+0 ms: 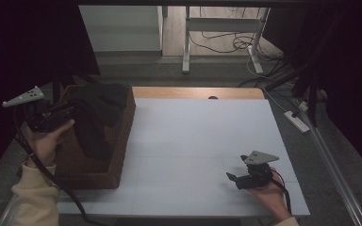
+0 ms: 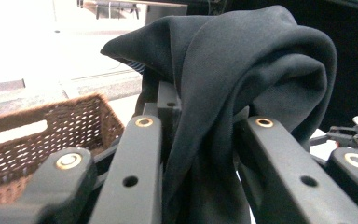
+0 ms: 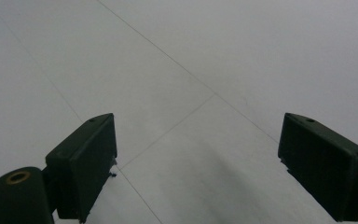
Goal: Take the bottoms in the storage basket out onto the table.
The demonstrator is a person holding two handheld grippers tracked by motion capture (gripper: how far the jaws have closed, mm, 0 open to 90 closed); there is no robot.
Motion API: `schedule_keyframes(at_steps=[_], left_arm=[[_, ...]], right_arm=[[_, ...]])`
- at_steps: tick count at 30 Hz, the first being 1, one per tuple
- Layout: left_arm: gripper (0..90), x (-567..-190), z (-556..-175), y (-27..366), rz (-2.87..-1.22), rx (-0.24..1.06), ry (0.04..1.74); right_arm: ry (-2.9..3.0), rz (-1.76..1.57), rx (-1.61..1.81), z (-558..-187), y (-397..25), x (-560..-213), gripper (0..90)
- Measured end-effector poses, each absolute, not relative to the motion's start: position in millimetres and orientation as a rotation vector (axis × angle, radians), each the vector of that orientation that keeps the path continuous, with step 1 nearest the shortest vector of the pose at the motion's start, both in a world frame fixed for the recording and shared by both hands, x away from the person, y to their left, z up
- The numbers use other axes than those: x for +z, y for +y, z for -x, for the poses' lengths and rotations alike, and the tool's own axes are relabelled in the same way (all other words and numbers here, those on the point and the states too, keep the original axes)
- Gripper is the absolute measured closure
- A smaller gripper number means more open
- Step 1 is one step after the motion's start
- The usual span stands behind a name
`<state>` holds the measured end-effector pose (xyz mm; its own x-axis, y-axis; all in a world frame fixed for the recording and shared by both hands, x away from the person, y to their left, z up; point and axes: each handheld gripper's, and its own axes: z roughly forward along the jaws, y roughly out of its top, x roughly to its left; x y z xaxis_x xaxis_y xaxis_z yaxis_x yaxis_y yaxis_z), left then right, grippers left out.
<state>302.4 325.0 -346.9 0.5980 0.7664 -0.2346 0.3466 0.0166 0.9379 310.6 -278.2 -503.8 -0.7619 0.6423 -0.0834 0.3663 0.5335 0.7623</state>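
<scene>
No text, label, brand, number or sign can be read anywhere in these pictures. The dark folded cloth (image 2: 242, 93), the brown woven wicker basket (image 1: 118, 141) and the white bench (image 1: 202, 141) all show plain surfaces without print, and the black gripper parts carry only brass-coloured rivets and holes, no markings.

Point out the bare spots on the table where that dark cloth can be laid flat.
The white table is bare from the wicker basket across to the right gripper. It is crowded only at the left, where the left gripper holds the dark cloth over the basket.
</scene>
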Motion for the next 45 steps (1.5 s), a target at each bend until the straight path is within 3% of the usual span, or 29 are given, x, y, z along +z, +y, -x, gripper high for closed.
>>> schedule_keyframes(at_steps=[34,45], left_arm=[[75.2,-295,-304,289,-1.565,0.416,0.809],[75.2,-293,-306,277,-1.565,0.397,0.791]], right_arm=[[2.409,-0.852,1.111,-310,-282,-503,12.2],[2.413,-0.852,1.109,-310,-282,-502,12.2]])
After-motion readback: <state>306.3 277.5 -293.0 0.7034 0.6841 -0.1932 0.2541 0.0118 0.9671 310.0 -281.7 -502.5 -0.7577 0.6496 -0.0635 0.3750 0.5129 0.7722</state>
